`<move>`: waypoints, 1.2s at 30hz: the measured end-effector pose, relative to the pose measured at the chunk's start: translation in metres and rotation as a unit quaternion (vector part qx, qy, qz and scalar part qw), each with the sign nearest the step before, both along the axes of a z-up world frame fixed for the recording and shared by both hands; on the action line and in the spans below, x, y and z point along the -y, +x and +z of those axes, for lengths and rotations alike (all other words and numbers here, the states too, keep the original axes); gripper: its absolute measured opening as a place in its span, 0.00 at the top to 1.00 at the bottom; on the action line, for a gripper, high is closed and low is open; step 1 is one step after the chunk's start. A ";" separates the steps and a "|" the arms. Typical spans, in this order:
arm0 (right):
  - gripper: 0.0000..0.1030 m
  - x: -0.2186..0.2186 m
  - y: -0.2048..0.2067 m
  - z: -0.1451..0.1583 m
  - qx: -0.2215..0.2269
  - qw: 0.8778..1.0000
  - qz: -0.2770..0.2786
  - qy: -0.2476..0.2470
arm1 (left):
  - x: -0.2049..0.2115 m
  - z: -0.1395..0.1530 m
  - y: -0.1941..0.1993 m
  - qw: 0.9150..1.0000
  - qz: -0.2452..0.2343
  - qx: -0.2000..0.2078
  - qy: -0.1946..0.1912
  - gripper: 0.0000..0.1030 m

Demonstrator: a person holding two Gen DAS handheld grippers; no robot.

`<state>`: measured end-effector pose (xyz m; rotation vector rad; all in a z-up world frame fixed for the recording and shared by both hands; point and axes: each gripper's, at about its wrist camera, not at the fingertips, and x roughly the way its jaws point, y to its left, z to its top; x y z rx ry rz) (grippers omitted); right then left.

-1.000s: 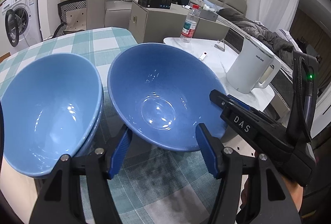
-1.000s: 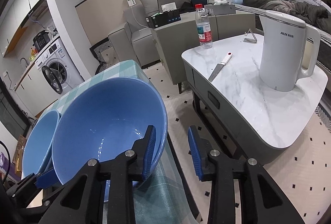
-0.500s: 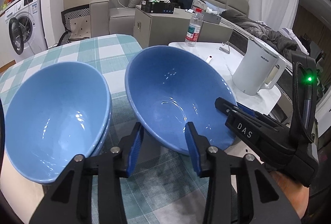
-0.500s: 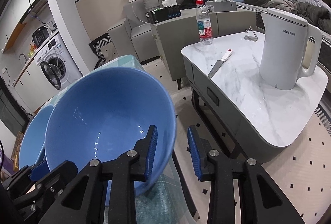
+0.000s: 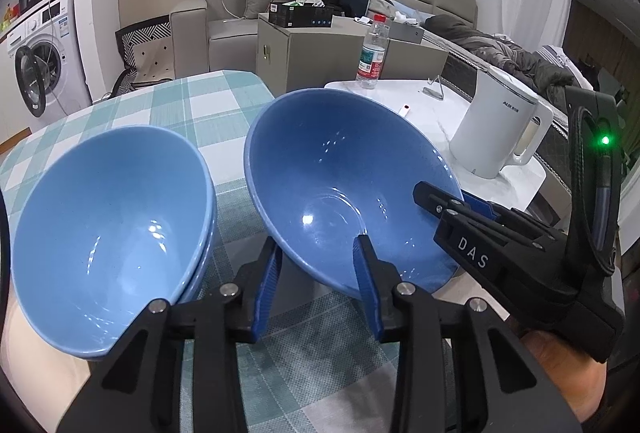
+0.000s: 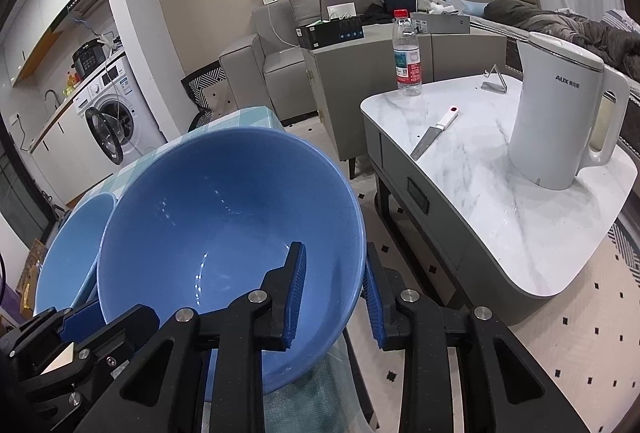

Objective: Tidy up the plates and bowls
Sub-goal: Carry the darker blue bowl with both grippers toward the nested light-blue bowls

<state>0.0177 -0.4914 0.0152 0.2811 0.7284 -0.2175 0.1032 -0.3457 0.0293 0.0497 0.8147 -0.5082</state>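
Both claws angling down, left claw (image 5: 316, 273) and right claw (image 6: 334, 297) each pinching the glossy round blue bowl's (image 5: 344, 189) rim above the checkered bench (image 5: 168, 105).

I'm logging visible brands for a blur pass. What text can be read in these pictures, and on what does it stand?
"AUX" on the white kettle, followed by small characters too blurred to read.
"DAS" on the right tool, on its black finger.
Water bottle label: too small to read.
Washing machine sticker: unreadable.
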 end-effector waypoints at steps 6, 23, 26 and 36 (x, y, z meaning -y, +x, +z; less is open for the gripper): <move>0.72 -0.001 -0.003 0.004 0.009 1.000 0.003 -0.001 | 0.002 0.005 -0.004 1.000 -0.003 0.014 0.006 0.65; 0.72 -0.011 -0.024 0.041 0.053 0.999 0.011 -0.004 | -0.013 0.039 -0.011 0.999 -0.012 0.051 -0.008 0.65; 0.72 -0.016 -0.028 0.048 0.059 0.998 0.014 -0.009 | -0.016 0.045 -0.014 0.998 -0.010 0.059 -0.009 0.65; 0.72 -0.040 -0.037 0.074 0.082 0.996 0.023 -0.025 | -0.034 0.062 -0.019 0.997 -0.004 0.081 -0.009 0.65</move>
